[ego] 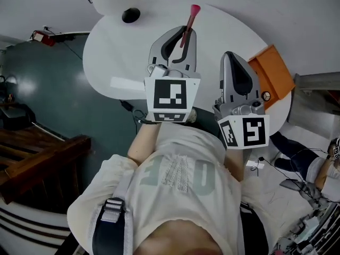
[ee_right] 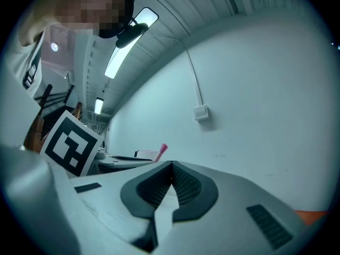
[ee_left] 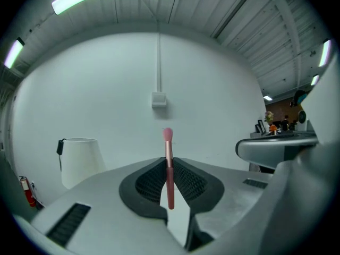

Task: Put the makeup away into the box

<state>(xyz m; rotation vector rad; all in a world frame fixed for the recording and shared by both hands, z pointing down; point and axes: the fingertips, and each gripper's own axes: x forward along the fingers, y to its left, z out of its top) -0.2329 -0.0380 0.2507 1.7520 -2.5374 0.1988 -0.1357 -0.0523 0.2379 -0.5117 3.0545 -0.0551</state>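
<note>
The makeup brush (ego: 187, 28) is off the table (ego: 228, 31), pinched in the left hand-held gripper (ego: 179, 42). The jaws are clamped low on its dark red handle, so the pink bristle tip stands clear toward 12 o'clock. In the left gripper view the brush (ee_left: 169, 142) rises straight up between the ribbed pads (ee_left: 183, 182), which looks like a firm enough hold for carrying (the long free end could still swing).

The right hand-held gripper (ego: 236, 62) sits at about 4 o'clock from the left one. Its jaws are closed together on nothing (ee_right: 171, 166), so it appears to be idle. The brush tip (ee_right: 162, 149) shows past them at 11 o'clock.

The orange box (ego: 272, 76) lies at the table's edge, at roughly 4 o'clock from the brush, and is likely its destination. Only the right hand-held gripper lies along that line and may need to give way. A small black object (ego: 130, 15) and a white lampshade (ee_left: 79, 161) stand well apart toward 10 o'clock, out of the way.
</note>
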